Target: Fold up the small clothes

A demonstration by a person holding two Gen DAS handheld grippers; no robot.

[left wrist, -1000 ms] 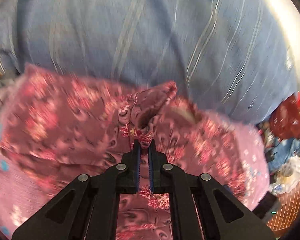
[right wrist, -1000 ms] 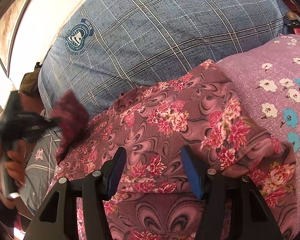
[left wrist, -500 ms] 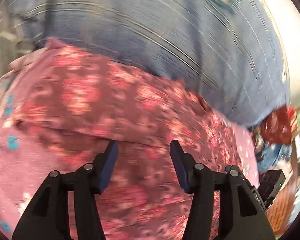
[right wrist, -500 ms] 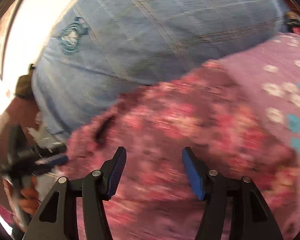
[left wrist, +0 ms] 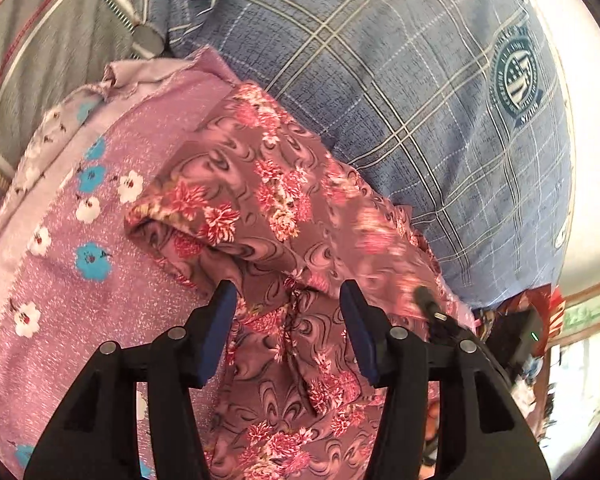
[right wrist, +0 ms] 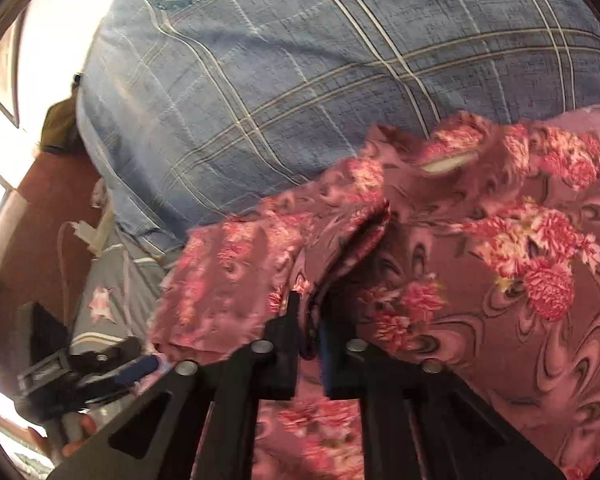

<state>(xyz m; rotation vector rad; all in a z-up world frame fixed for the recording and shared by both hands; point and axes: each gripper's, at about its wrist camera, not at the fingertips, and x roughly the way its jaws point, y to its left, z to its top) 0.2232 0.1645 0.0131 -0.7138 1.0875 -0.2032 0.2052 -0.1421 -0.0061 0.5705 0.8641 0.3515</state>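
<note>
Fingers of the right gripper [right wrist: 310,320] have just clenched on the floral garment's [right wrist: 480,260] edge; left gripper [left wrist: 286,320] hangs released, garment partly folded under.

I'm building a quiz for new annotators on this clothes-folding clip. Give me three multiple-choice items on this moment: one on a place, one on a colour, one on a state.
1. What does the floral garment rest on?
A. a bare wooden floor
B. a pink flowered cloth, beside a blue plaid pillow
C. a metal rack

2. What colour are the left tool's pads?
A. blue
B. yellow
C. white

3. How does the right tool stand?
A. wide open above the pillow
B. shut on a fold of the garment
C. shut on nothing

Answers: 1 B, the left wrist view shows the pink cloth under it and the pillow behind; 2 A, blue pads line the black fingers; 3 B, fabric is pinched between the closed fingers.
</note>
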